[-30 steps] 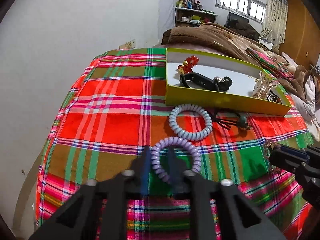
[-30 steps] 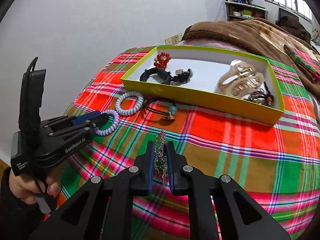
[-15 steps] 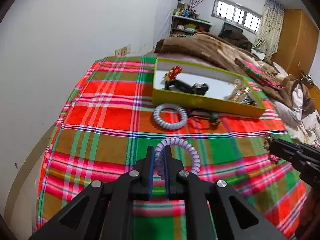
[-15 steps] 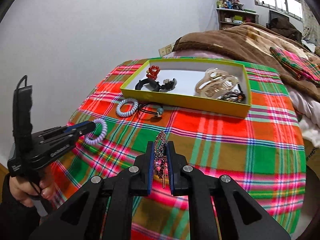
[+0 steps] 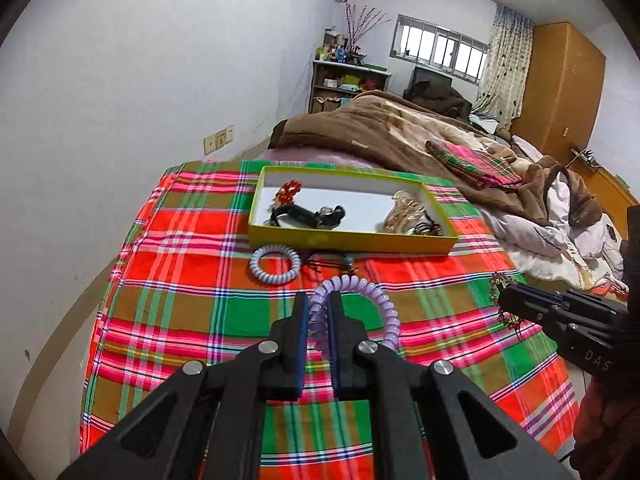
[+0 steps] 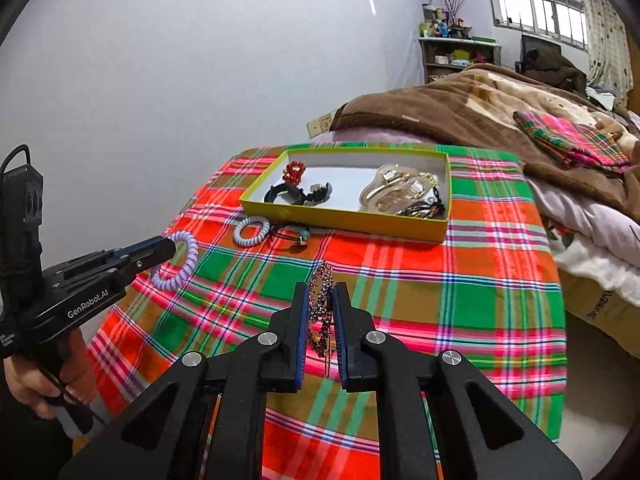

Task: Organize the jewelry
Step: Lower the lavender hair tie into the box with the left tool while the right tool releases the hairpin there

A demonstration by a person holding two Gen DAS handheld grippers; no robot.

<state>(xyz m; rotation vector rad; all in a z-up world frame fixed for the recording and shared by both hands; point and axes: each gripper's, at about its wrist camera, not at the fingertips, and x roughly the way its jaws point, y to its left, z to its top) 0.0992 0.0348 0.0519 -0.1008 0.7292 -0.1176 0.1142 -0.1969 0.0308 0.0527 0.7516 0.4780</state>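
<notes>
Jewelry rides clamped in both grippers: left gripper (image 5: 318,312) pinches the lilac coil (image 5: 360,304), right gripper (image 6: 320,308) what looks like a beaded clip (image 6: 320,300); carry each level over the yellow tray (image 6: 344,220) before releasing.

Plaid cloth (image 5: 180,300) covers the bed. Brown blanket (image 5: 380,132) lies beyond it. Shelf (image 6: 456,54), window (image 5: 440,46), curtain (image 5: 504,68), wardrobe (image 5: 560,88) behind.

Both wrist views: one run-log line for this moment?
left gripper: shut on purple coil tie, lifted | right gripper: shut on beaded clip, lifted | box: not reached | white coil tie: on cloth
</notes>
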